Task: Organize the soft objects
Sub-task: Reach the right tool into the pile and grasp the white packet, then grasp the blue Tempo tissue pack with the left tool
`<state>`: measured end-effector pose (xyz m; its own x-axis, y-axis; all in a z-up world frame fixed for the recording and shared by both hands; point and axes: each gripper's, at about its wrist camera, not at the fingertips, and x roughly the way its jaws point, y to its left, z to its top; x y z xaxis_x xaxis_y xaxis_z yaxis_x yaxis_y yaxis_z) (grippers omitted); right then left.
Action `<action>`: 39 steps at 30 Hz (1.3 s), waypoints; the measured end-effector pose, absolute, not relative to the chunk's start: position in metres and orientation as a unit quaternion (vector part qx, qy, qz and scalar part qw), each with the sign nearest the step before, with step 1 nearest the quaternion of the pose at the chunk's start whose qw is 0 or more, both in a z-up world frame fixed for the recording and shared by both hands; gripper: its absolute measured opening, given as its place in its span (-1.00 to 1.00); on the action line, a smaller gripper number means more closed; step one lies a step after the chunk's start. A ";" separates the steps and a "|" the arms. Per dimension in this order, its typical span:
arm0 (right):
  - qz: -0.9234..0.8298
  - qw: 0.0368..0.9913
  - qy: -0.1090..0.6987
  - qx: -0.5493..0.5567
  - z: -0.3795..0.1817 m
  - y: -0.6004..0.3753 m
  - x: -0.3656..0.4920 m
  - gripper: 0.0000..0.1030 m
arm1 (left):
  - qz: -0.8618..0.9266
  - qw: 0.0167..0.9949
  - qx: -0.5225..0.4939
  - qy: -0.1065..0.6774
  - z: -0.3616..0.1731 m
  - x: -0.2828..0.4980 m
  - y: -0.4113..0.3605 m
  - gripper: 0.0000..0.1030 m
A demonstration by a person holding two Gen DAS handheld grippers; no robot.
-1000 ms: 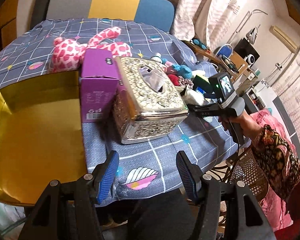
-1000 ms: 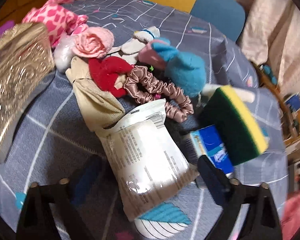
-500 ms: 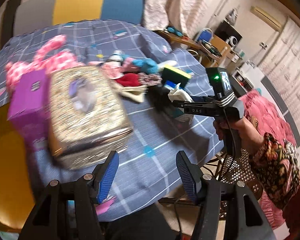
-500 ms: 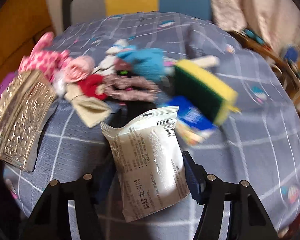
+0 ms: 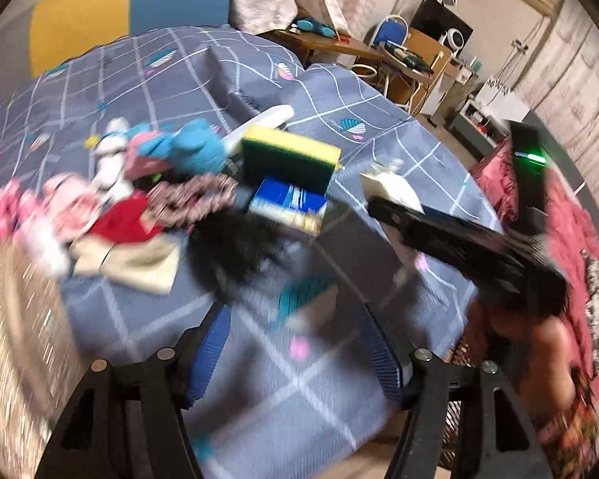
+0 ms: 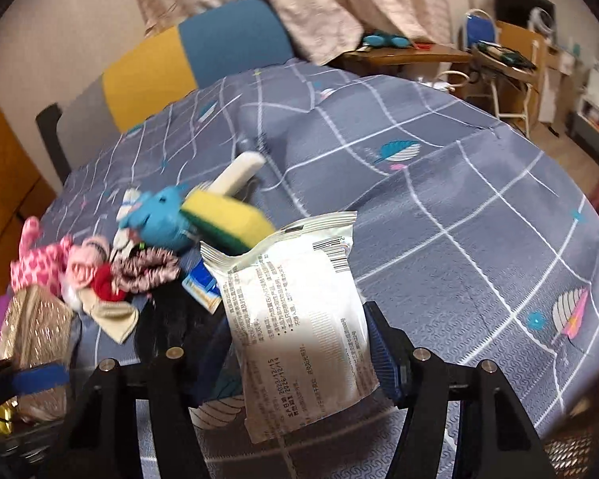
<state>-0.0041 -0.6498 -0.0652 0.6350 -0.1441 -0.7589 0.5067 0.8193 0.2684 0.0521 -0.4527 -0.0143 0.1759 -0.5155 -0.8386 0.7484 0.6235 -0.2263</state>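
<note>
My right gripper (image 6: 299, 343) is shut on a white wipes packet (image 6: 299, 311) and holds it above the grey checked tablecloth (image 6: 439, 207). The packet's corner also shows in the left wrist view (image 5: 391, 185). My left gripper (image 5: 295, 347) is open and empty over the cloth. A pile of soft things lies beyond: a yellow-green sponge (image 5: 289, 155), a blue plush (image 5: 195, 149), a satin scrunchie (image 5: 191, 199), red cloth (image 5: 125, 219), a beige cloth (image 5: 135, 265), a pink rose (image 6: 86, 269) and a pink spotted plush (image 6: 40, 259).
A blue tissue pack (image 5: 287, 203) lies under the sponge. A gold tissue box (image 6: 32, 331) stands at the left. A grey-yellow-blue chair (image 6: 187, 64) stands behind the table. A desk and stool (image 6: 491, 68) are at the far right.
Both views have swung right. My right gripper has lifted the wipes packet higher and carried it right, away from the pile. My left gripper stays open.
</note>
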 end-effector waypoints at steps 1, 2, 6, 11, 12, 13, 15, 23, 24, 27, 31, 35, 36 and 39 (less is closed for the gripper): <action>-0.190 0.871 0.381 0.245 -0.065 -0.655 -0.010 0.25 | -0.424 0.758 0.128 0.479 -0.018 0.056 -0.466 0.46; -0.196 0.868 0.377 0.257 -0.065 -0.660 -0.014 0.25 | -0.427 0.759 0.138 0.472 -0.023 0.061 -0.479 0.51; -0.226 0.857 0.360 0.291 -0.063 -0.679 -0.027 0.25 | -0.417 0.761 0.140 0.477 -0.042 0.088 -0.510 0.65; -0.232 0.842 0.353 0.336 -0.068 -0.692 -0.034 0.25 | -0.396 0.755 0.196 0.484 -0.068 0.110 -0.543 0.66; -0.230 0.841 0.354 0.338 -0.069 -0.692 -0.033 0.25 | -0.396 0.754 0.202 0.483 -0.071 0.112 -0.546 0.66; -0.226 0.841 0.355 0.339 -0.069 -0.692 -0.033 0.25 | -0.393 0.754 0.212 0.481 -0.075 0.115 -0.551 0.66; -0.222 0.843 0.356 0.338 -0.069 -0.690 -0.030 0.25 | -0.396 0.749 0.226 0.481 -0.082 0.116 -0.557 0.71; -0.232 0.846 0.364 0.312 -0.068 -0.687 -0.028 0.25 | -0.388 0.746 0.259 0.475 -0.100 0.108 -0.565 0.49; -0.232 0.847 0.365 0.311 -0.068 -0.686 -0.028 0.25 | -0.387 0.749 0.254 0.475 -0.098 0.107 -0.562 0.49; -0.238 0.847 0.365 0.305 -0.068 -0.688 -0.028 0.25 | -0.388 0.758 0.234 0.469 -0.086 0.104 -0.545 0.48; -0.241 0.848 0.367 0.298 -0.069 -0.687 -0.028 0.25 | -0.405 0.764 0.181 0.468 -0.064 0.092 -0.508 0.48; -0.242 0.850 0.372 0.284 -0.069 -0.684 -0.026 0.25 | -0.423 0.757 0.137 0.479 -0.051 0.075 -0.476 0.48; -0.242 0.850 0.373 0.282 -0.069 -0.683 -0.026 0.25 | -0.427 0.756 0.134 0.478 -0.050 0.068 -0.472 0.48; -0.239 0.852 0.377 0.274 -0.070 -0.680 -0.025 0.25 | -0.449 0.757 0.136 0.455 -0.034 0.044 -0.449 0.48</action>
<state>-0.0249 -0.6803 -0.0697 0.6013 -0.2011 -0.7733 0.6146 0.7349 0.2867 0.0444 -0.4490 -0.0342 0.1843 -0.5554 -0.8109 0.8035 0.5603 -0.2011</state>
